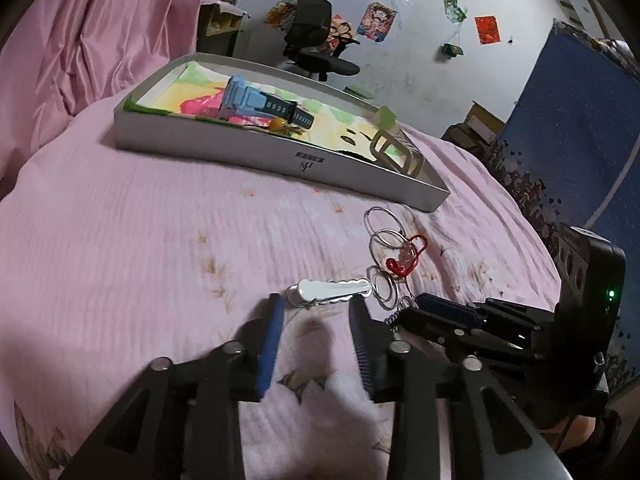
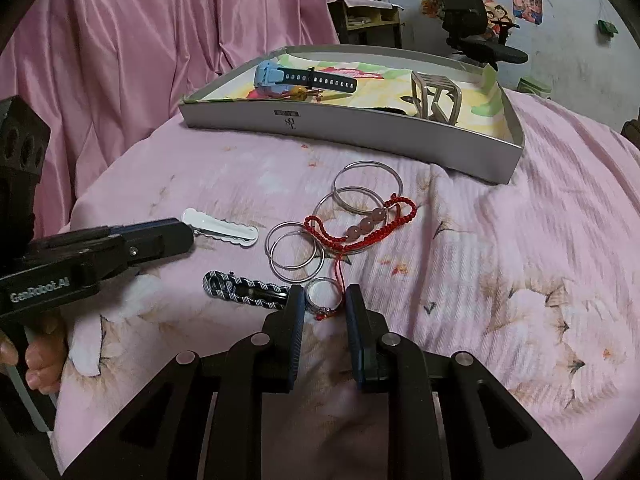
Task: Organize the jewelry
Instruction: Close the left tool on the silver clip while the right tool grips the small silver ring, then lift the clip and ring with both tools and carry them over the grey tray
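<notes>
My right jaws (image 2: 323,300) are parted around the ring (image 2: 323,295), not yet clenched on it; the pads flank it on the bed, and the red cord's tail runs close by, so a snag is possible. My left jaws (image 1: 316,306) are also released, tips just short of the white clip (image 1: 330,290), lined up along its length for a pinch. Near the ring lie hoops (image 2: 294,256), a red bead bracelet (image 2: 362,222) draped over two larger bangles (image 2: 366,178), and a striped clip (image 2: 240,290). Loose pieces are clustered just in front of the box (image 2: 360,128), probably so each carry is short. The box already holds a blue watch (image 2: 280,76) and a metal band (image 2: 436,96) on a colourful liner. The surface is a soft pink floral bedspread (image 2: 500,260), so pieces may sink. Beyond are a pink curtain (image 2: 160,40), an office chair (image 2: 468,12) and wall posters (image 1: 378,20).
</notes>
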Tool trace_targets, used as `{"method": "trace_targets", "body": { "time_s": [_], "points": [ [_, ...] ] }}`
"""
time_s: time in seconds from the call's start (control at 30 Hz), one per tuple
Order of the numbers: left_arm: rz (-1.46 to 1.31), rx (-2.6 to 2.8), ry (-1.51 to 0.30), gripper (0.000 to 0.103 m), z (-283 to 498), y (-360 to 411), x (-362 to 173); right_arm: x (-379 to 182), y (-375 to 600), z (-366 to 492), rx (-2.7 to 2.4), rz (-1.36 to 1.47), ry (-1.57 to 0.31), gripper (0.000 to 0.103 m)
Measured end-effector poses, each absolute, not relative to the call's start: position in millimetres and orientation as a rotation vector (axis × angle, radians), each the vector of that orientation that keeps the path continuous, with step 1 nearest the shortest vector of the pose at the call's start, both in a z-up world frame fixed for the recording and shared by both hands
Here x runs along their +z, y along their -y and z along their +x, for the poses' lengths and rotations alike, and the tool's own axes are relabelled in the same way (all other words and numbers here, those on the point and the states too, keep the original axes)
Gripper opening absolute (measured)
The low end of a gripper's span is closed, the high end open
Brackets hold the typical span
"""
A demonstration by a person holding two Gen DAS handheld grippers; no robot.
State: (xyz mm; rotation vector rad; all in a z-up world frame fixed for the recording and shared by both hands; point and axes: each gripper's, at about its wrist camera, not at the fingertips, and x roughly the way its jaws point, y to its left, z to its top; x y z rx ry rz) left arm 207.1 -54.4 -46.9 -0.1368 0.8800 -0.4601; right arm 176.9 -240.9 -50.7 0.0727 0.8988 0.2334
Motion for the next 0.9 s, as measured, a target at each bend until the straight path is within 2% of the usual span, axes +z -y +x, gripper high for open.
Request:
{"method": "trace_targets", "body": {
  "time_s": [0.27,0.4,0.57,0.7,0.9],
  "points": [
    [-0.145,-0.481,-0.926,0.033,227.8,58.2,-53.6,-49.5,240.6,174.9,0.227,0.062,-0.899,0.018],
    [-0.105,-0.522,-0.942,0.040,232.5,66.3,-55.9,-49.7,241.1,174.6,0.226,0.064,-0.899,0.018],
    [-0.100,-0.534,-0.948,0.040,232.6,66.9,-57.3,-49.8,242.0,174.0,0.229,0.071,-0.899,0.018],
    [-0.103,-0.517,-0.953,0.029,234.0,66.2,-58.6,-50.6,242.6,175.1,0.228,0.070,-0.901,0.018],
    [-0.123,-0.537,-0.940,0.019,231.7,64.2,-57.4,-50.6,242.4,175.3,0.228,0.071,-0.901,0.018]
  ]
}}
